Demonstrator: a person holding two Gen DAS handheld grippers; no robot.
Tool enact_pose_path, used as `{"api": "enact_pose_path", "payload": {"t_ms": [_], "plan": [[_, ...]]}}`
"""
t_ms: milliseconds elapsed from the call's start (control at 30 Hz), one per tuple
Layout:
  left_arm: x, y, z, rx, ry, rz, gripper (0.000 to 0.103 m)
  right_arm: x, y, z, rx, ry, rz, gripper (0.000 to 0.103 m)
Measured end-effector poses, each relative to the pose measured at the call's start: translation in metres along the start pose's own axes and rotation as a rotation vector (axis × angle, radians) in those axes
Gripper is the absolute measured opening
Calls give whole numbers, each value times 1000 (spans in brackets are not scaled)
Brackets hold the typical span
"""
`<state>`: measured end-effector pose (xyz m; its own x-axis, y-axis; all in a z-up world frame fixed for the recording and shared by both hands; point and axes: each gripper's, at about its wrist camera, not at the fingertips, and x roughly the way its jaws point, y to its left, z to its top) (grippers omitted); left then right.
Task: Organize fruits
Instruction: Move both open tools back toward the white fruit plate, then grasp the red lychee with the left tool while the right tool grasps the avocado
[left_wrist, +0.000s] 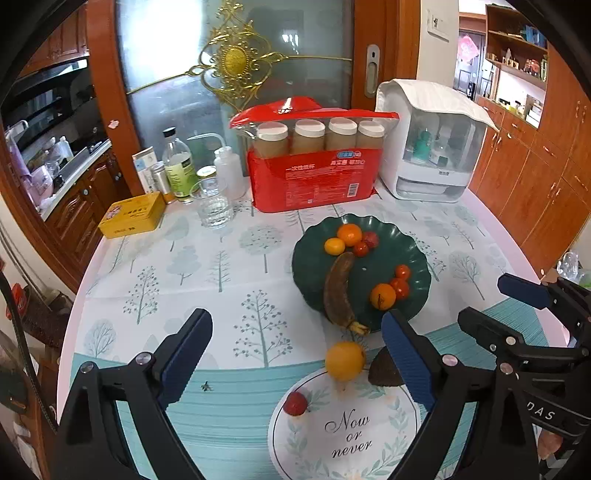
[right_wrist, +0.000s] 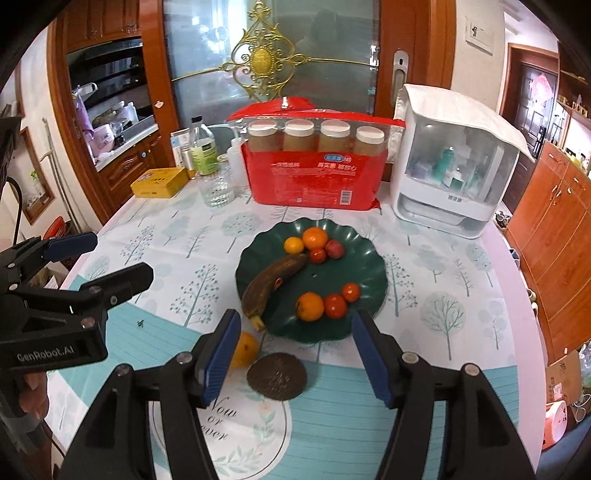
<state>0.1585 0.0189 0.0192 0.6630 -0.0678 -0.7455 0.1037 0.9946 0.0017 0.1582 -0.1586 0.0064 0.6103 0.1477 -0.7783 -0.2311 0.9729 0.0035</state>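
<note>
Both the left gripper (left_wrist: 295, 354) and the right gripper (right_wrist: 291, 354) hang spread wide and empty above the near edge of the table (left_wrist: 221, 266). Between the left fingers an orange (left_wrist: 344, 360) and a small red fruit (left_wrist: 295, 403) sit on the white "Now or never" plate (left_wrist: 343, 435), a dark brown avocado (right_wrist: 277, 375) just beside. Beyond stands the green scalloped plate (right_wrist: 369, 258), holding a browned banana (right_wrist: 269, 284), oranges and small red fruits.

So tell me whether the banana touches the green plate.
Touching: the right wrist view shows the banana lying across the plate, stem over its rim.
</note>
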Motion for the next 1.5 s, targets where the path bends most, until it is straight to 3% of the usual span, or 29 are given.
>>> {"api": "enact_pose_path", "payload": {"t_ms": [333, 667, 967, 1100, 1500], "plan": [[7, 12, -42, -37, 7, 32, 94, 10, 7, -30, 26, 6, 6, 73], [70, 17, -96, -80, 101, 54, 94, 59, -2, -71, 121, 93, 12, 73], [115, 16, -121, -115, 174, 37, 91, 99, -12, -86, 212, 147, 30, 73], [124, 16, -124, -121, 183, 22, 86, 110, -15, -88, 244, 162, 58, 73], [141, 14, -132, -139, 231, -36, 46, 128, -7, -86, 252, 173, 114, 73]]}}
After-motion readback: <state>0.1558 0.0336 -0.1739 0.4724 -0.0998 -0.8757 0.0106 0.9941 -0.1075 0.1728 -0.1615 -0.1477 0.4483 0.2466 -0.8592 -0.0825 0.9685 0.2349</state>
